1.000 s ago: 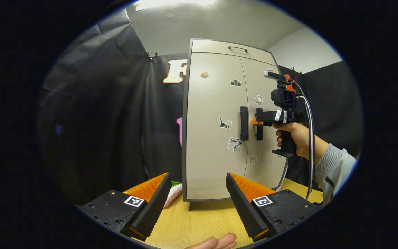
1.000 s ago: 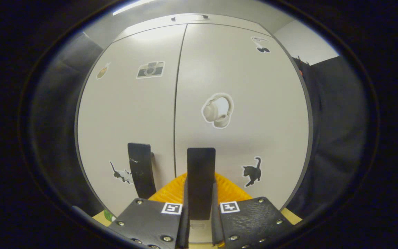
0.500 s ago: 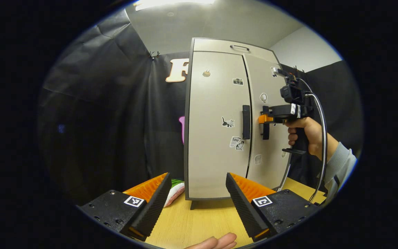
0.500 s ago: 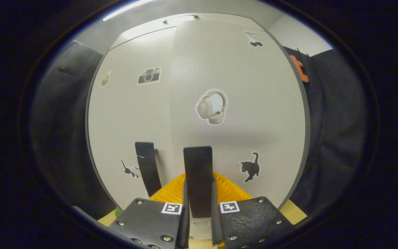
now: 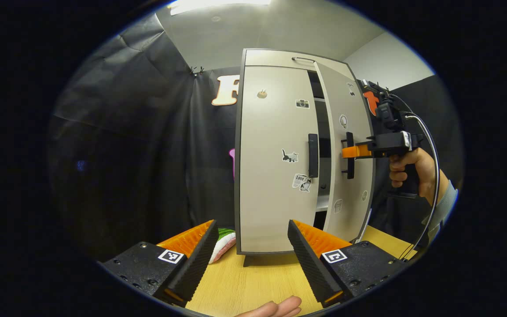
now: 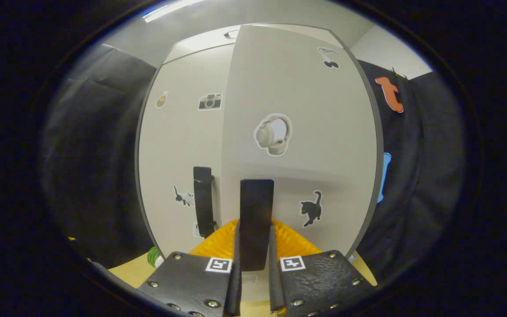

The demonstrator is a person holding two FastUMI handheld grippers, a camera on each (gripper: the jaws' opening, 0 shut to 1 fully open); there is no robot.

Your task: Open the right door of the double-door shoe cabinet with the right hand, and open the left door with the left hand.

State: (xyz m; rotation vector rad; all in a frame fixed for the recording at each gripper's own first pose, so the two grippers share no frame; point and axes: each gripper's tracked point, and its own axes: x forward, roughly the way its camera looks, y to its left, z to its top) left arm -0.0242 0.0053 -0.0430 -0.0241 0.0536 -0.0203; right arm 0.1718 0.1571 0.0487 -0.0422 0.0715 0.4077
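Note:
A beige double-door shoe cabinet (image 5: 271, 132) with stickers stands on a wooden table. Its right door (image 5: 350, 101) hangs partly ajar, with a dark gap and a shelf showing behind it. My right gripper (image 5: 349, 152), held by a hand, is shut on that door's black handle (image 5: 349, 164). In the right gripper view the handle (image 6: 255, 211) stands upright between my two fingers, pressed from both sides by my right gripper (image 6: 253, 264). The left door (image 5: 273, 176) is closed, its black handle (image 5: 312, 155) free. My left gripper (image 5: 250, 255) is open, low over the table, short of the cabinet.
The wooden table (image 5: 253, 286) runs under the cabinet. A pink and green soft thing (image 5: 223, 243) lies at the cabinet's left foot. A hand's fingers (image 5: 275, 308) show at the bottom edge. Black cloth walls surround the booth.
The right door has swung outward from closed to partly ajar, pulled by my right gripper on its handle. My left gripper has stayed where it was.

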